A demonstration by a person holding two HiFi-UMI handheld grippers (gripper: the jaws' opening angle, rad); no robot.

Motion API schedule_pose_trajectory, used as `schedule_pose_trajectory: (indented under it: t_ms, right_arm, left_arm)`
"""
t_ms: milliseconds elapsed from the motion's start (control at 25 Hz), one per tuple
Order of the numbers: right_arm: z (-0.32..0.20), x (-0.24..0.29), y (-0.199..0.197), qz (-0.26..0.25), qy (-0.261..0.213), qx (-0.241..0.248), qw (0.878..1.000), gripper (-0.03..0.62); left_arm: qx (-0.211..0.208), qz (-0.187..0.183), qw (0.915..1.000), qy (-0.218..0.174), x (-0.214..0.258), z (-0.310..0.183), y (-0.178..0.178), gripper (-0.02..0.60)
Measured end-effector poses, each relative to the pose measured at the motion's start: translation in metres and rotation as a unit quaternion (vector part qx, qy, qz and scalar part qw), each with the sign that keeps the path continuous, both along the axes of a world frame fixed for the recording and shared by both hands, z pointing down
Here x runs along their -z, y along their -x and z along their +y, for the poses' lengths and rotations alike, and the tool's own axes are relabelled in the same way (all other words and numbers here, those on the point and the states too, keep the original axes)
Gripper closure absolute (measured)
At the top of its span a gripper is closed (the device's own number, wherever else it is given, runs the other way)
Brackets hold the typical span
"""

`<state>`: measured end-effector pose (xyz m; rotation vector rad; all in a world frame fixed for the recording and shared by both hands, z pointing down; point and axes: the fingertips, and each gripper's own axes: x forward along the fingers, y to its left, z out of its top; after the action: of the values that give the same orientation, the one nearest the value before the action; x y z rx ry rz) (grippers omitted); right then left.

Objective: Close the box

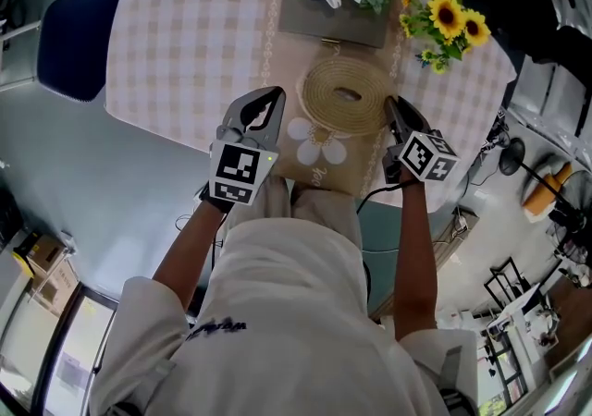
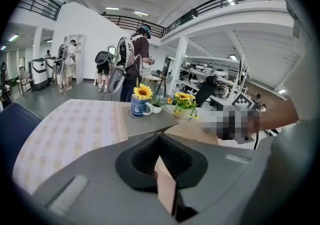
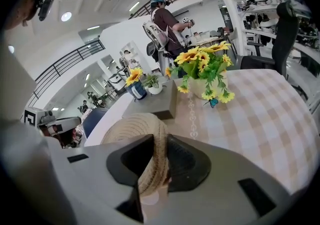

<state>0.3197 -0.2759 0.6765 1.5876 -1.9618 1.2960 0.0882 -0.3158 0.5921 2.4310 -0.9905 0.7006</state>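
with the jaws of our right gripper (image 1: 396,111) clamped on the rim of the round woven box (image 1: 344,95) at the near edge of the surface (image 1: 185,35), and our left gripper (image 1: 276,95) closed and empty beside it, we should lower that rim slowly and level.

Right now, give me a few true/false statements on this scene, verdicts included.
1. The right tongs have the rim of the round woven straw lid between them. True.
2. The blue mug with a sunflower stands directly on the checked tablecloth. False: it stands on the flat grey slab.
3. The left tongs grip the lid too. False: they are beside its left edge, with no straw between them.
4. A dark blue chair stands at the head view's left. True.
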Motion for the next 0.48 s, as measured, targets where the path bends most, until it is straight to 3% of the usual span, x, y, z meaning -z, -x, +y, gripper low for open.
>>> schedule_pose_trajectory:
  t_ms: [480]
  right_arm:
    - [0.0002,-0.0094,0.0,0.071,-0.006,0.01,0.997,0.491]
  left_arm:
    - [-0.001,-0.003,1.0,-0.003,0.0009,0.003,0.0057,0.58]
